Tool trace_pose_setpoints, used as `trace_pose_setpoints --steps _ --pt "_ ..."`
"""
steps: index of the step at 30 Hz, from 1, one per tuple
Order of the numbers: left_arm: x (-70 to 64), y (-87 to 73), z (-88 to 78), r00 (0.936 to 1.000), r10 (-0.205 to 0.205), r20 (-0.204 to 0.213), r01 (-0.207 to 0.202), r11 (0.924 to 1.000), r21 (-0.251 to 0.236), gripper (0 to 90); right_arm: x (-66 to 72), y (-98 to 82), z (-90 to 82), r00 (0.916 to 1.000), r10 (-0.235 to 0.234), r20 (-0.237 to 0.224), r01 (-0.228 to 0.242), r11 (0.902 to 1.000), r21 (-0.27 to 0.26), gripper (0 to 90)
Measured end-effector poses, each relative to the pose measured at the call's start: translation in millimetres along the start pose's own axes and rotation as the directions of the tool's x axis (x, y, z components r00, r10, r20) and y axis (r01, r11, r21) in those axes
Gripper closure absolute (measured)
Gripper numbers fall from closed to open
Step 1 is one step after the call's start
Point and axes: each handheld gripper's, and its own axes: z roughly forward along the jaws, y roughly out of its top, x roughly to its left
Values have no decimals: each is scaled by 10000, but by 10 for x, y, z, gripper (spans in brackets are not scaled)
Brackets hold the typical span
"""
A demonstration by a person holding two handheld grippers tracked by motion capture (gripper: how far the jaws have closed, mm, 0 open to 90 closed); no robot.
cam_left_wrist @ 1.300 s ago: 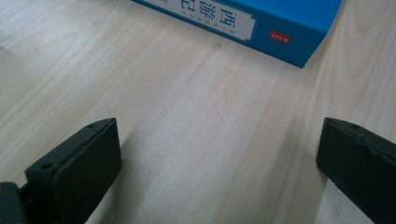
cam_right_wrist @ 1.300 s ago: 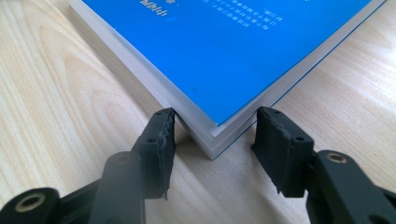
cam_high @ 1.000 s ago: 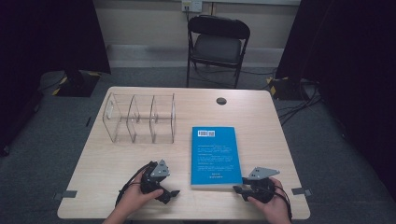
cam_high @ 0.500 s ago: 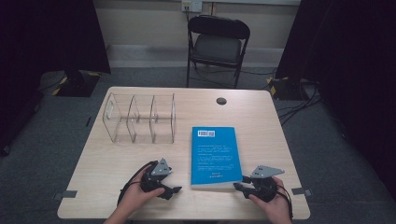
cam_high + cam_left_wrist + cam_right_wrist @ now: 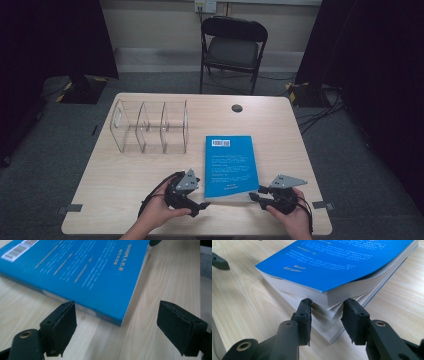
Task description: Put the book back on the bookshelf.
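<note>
From above, the blue book lies flat on the counter between my left gripper and right gripper. My left jaws, having just narrowed, gape empty before its corner. My right jaws pinch its corner pages.

Dim room, grey carpet floor, black folding chair behind wooden table, dark curtains, pale wall

Book lies lower centre on table; organizer upper left of it; chair behind, top centre.
</note>
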Motion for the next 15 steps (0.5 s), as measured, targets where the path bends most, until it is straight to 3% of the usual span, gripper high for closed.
trace_pose_setpoints --steps 3,10,15 --pt "-40 86 61 9997 203 -110 -203 9998 -42 164 -3 4 2 10000 87 -42 -87 9999 -68 594" --pt "-108 278 281 9996 82 286 -76 9997 -237 160 0 17 -5 9999 114 -81 -115 9998 -163 592" --pt "-191 391 433 9986 495 194 -495 9988 -46 159 0 19 -5 9999 99 -76 -100 9998 -156 592"
